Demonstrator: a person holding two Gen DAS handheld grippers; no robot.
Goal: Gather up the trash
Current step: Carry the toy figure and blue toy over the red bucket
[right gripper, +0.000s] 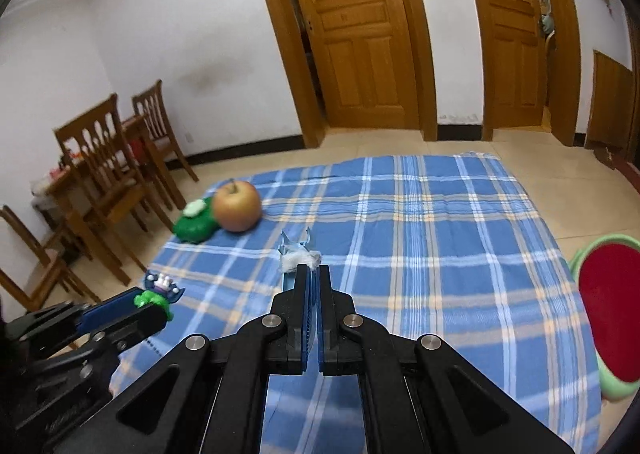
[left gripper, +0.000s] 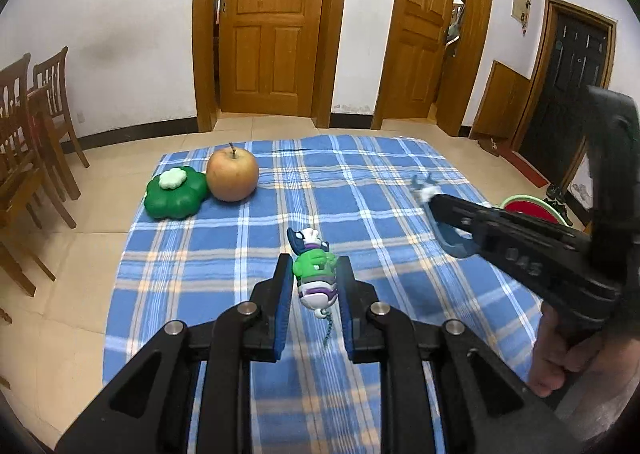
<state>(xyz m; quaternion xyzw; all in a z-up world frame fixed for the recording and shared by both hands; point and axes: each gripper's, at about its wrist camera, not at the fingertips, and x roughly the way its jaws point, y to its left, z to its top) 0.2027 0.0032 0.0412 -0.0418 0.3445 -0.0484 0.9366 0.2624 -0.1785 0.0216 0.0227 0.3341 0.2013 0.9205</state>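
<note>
My left gripper is shut on a small green, white and purple toy figure with a bead chain, held above the blue plaid blanket. It also shows in the right wrist view. My right gripper is shut on a blue wrapper with a white crumpled wad, held above the blanket. In the left wrist view the right gripper comes in from the right with that wrapper.
An apple and a green flower-shaped toy lie at the blanket's far left corner. A green-rimmed red bin stands right of the blanket. Wooden chairs stand at left. Doors line the far wall.
</note>
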